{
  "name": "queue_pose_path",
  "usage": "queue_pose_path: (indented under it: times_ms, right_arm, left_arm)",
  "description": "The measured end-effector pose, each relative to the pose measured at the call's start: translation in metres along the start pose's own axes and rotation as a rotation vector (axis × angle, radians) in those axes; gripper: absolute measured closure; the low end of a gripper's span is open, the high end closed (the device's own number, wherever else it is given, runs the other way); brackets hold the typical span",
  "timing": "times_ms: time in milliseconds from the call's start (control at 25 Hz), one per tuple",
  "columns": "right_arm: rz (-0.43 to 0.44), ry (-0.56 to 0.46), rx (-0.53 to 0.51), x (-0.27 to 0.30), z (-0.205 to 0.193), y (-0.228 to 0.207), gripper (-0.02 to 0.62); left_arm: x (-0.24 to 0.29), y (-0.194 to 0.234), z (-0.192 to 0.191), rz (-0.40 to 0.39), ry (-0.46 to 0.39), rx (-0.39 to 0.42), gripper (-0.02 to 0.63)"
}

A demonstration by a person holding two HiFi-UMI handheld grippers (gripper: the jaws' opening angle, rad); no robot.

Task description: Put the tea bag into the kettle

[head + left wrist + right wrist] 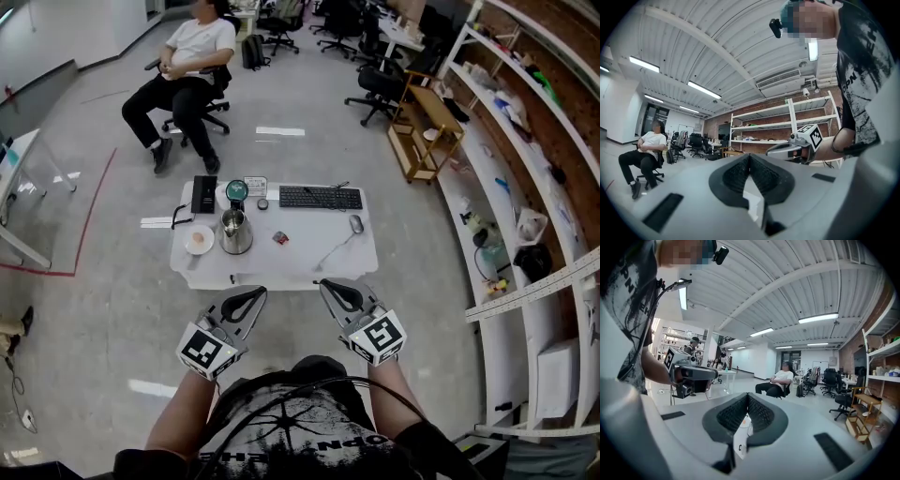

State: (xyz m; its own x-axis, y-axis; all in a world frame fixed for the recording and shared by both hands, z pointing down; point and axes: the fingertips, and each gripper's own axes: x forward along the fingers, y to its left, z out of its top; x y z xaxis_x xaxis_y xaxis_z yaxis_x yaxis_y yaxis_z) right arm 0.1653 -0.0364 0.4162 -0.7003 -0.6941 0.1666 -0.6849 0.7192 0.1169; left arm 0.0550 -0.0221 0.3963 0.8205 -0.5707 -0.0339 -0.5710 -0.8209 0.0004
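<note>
A steel kettle [235,232] stands at the left of the small white table [309,262]. To its right a small red tea bag [280,238] lies flat on the tabletop. My two grippers hang side by side short of the table's near edge, well back from both objects. The left gripper [257,292] [749,157] has its jaws pressed together with nothing between them. The right gripper [326,283] [747,397] is likewise shut and empty. Each gripper view looks out level over the room, with the other gripper off to its side.
On the table are a black keyboard [320,197], a mouse [356,223], a cup on a saucer [199,242], a black box [203,193] and a green-lidded jar [236,190]. A person [183,80] sits on a chair beyond. Shelves [525,187] line the right wall.
</note>
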Motion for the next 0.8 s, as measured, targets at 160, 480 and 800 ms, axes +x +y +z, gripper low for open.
queue_pose_path:
  times_ms: [160, 480, 800]
  right_arm:
    - [-0.003, 0.027, -0.012, 0.015, -0.006, -0.015, 0.588]
    - [0.068, 0.066, -0.013, 0.063, -0.028, -0.063, 0.588]
    - [0.212, 0.081, -0.033, 0.125, -0.033, -0.13, 0.588]
  left_arm:
    - [0.012, 0.022, -0.006, 0.012, -0.015, -0.031, 0.6]
    - [0.039, 0.073, -0.032, 0.085, 0.023, -0.06, 0.6]
    - [0.095, 0.138, -0.025, 0.208, 0.042, -0.082, 0.6]
